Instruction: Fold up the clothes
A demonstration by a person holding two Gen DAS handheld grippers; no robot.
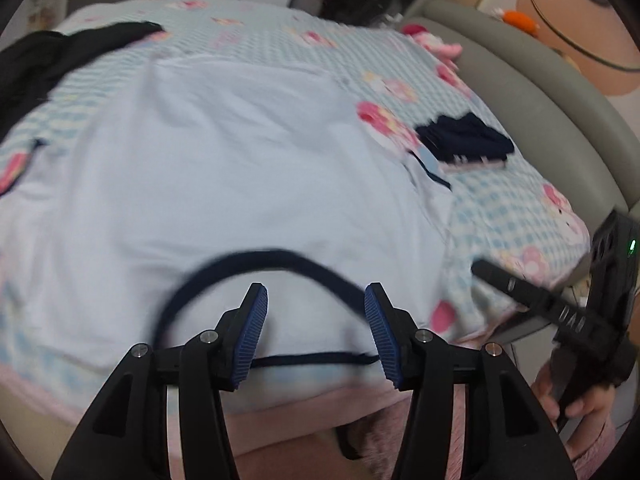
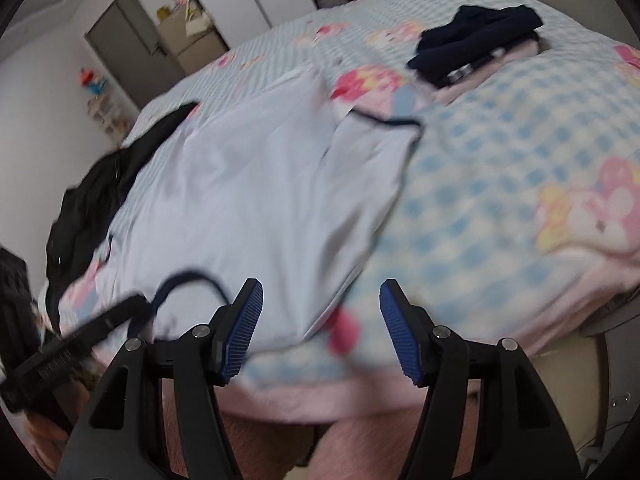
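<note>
A white T-shirt (image 1: 224, 168) with navy collar trim (image 1: 256, 260) lies spread flat on the bed, collar toward the near edge. My left gripper (image 1: 316, 292) hovers open just over the collar, with nothing between its blue pads. In the right wrist view the same shirt (image 2: 248, 184) stretches away, and its navy-edged sleeve (image 2: 380, 136) lies to the right. My right gripper (image 2: 321, 288) stands open above the shirt's near right shoulder and the bed edge, holding nothing. Each view shows the other gripper at its side: the right one's fingers (image 1: 504, 278) and the left one's fingers (image 2: 108, 320).
A folded navy stack (image 1: 464, 140) (image 2: 476, 46) sits on the checked, cartoon-print bedsheet (image 2: 500, 168) at the right. A crumpled black garment (image 1: 44, 64) (image 2: 92, 200) lies at the far left. A grey padded bed frame (image 1: 532, 96) curves along the right. A person's hand (image 1: 580, 400) grips the right tool.
</note>
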